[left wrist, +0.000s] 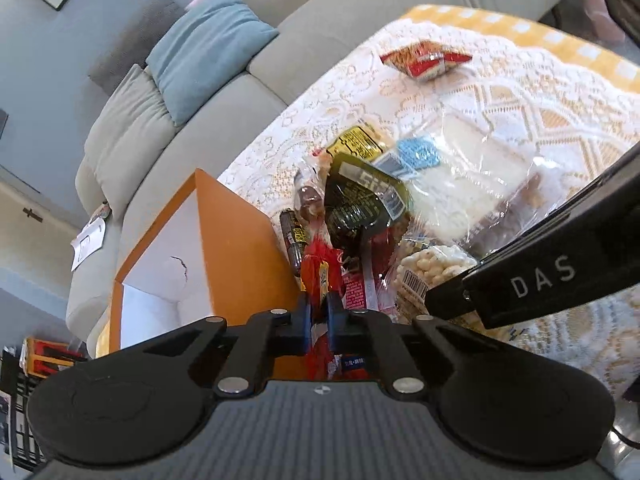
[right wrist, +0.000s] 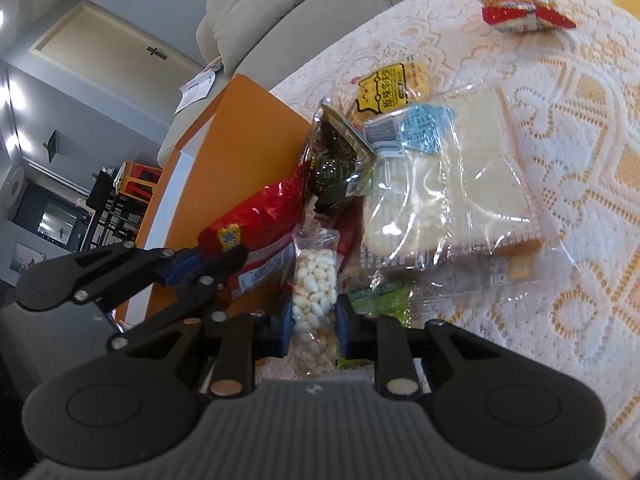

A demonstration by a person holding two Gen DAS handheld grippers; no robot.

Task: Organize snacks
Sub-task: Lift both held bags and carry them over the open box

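Note:
A heap of snack packets lies on the lace tablecloth [right wrist: 580, 184] beside an orange box [left wrist: 236, 248] with a white inside. My left gripper [left wrist: 318, 312] is shut on a red packet [left wrist: 320, 276] at the heap's near edge; the same red packet [right wrist: 260, 216] and the left gripper [right wrist: 208, 258] show in the right wrist view. My right gripper [right wrist: 312, 320] is shut on a clear bag of puffed white kernels [right wrist: 314, 280]. That puffed kernel bag [left wrist: 430, 266] and the right gripper's black finger [left wrist: 528, 276] appear at the right of the left wrist view.
The heap holds a large clear bag of pale crackers [right wrist: 452, 184], a dark green packet [right wrist: 340, 160], a yellow packet [right wrist: 390, 88] and a green packet [right wrist: 380, 298]. A red noodle packet [right wrist: 520, 4] lies apart at the far side. A grey sofa [left wrist: 192, 92] borders the table.

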